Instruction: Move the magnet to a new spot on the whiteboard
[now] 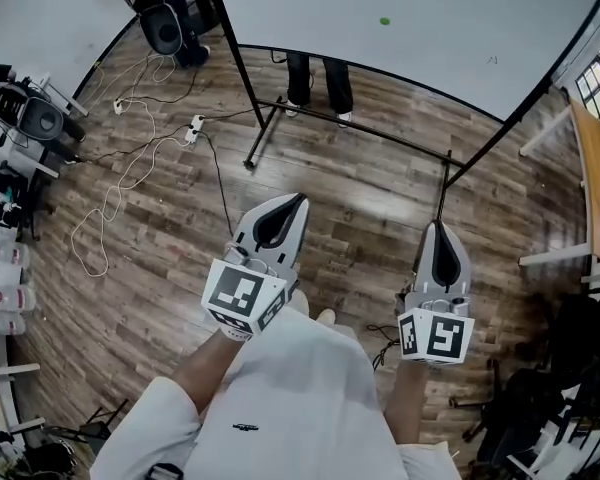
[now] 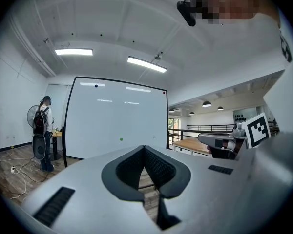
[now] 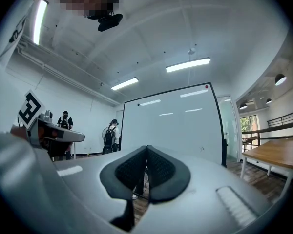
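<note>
A small green magnet [image 1: 384, 21] sticks to the big black-framed whiteboard [image 1: 430, 38] that stands ahead of me on a wooden floor. In the left gripper view the magnet [image 2: 121, 139] sits low on the whiteboard [image 2: 112, 116], a little left of my jaw tips. My left gripper [image 1: 302, 200] and right gripper [image 1: 439, 226] are held level side by side, well short of the board, both pointing at it. Both are shut with nothing between the pads: left gripper [image 2: 144, 148], right gripper [image 3: 147, 147]. The right gripper view shows the whiteboard [image 3: 176, 126] but no magnet.
A person's legs [image 1: 318, 83] show behind the board's stand. Cables and a power strip [image 1: 193, 126] trail over the floor at left, near a person with a backpack [image 2: 41, 123] and a fan. A wooden table [image 1: 598, 183] stands at right.
</note>
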A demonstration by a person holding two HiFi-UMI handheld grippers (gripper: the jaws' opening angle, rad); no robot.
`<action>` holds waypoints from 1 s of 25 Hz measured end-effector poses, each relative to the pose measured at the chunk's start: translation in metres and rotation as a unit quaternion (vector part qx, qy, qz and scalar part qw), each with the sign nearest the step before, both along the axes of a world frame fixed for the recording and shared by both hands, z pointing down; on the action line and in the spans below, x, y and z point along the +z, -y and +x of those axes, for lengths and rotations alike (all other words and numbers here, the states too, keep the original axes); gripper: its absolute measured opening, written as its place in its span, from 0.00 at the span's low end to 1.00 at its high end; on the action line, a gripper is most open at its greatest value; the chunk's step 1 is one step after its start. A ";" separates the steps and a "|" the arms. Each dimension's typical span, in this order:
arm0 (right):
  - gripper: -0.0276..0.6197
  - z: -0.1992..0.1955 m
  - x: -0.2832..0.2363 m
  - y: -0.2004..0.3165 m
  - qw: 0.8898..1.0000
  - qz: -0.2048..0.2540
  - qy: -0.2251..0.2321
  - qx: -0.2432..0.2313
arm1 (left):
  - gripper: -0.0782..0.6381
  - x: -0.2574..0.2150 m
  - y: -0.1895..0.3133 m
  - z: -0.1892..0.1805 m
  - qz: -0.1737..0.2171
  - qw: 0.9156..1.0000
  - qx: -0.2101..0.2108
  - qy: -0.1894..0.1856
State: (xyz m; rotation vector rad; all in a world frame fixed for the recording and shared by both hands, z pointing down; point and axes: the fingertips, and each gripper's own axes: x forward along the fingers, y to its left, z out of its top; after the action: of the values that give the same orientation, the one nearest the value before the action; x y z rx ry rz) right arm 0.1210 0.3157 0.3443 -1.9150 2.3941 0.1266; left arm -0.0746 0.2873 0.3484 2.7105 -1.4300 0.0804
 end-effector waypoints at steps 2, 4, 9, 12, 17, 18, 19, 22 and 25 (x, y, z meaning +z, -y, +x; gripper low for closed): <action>0.05 0.005 0.001 0.004 1.000 0.001 0.001 0.002 | 0.12 0.000 0.004 0.007 -0.001 1.000 0.004 0.004; 0.05 0.008 0.001 0.009 1.000 0.000 0.004 0.004 | 0.12 0.001 0.009 0.010 -0.002 1.000 0.006 0.008; 0.05 0.018 0.004 0.036 1.000 -0.002 0.003 0.007 | 0.12 0.003 0.040 0.015 -0.004 1.000 0.002 0.000; 0.05 0.017 0.011 0.059 1.000 -0.011 0.010 0.008 | 0.12 0.013 0.066 0.014 -0.013 1.000 0.002 -0.003; 0.05 0.007 0.013 0.119 1.000 -0.014 -0.014 0.006 | 0.12 0.015 0.129 0.010 -0.011 1.000 0.011 -0.012; 0.05 0.005 0.012 0.135 1.000 -0.015 -0.017 0.007 | 0.12 0.015 0.146 0.009 -0.011 1.000 0.012 -0.016; 0.05 0.004 0.012 0.151 1.000 -0.015 -0.014 0.008 | 0.12 0.014 0.162 0.009 -0.011 1.000 0.015 -0.019; 0.05 -0.004 0.009 0.198 1.000 -0.018 -0.001 0.008 | 0.12 0.006 0.206 0.005 -0.007 1.000 0.021 -0.021; 0.05 -0.012 0.002 0.247 1.000 -0.020 0.001 0.014 | 0.12 -0.003 0.254 -0.012 -0.006 0.999 0.014 -0.031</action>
State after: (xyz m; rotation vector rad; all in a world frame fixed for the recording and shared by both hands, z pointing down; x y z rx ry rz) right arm 0.1092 0.0692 0.3467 -1.9656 2.3882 0.0794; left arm -0.0863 0.0334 0.3457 2.6997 -1.3700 0.0076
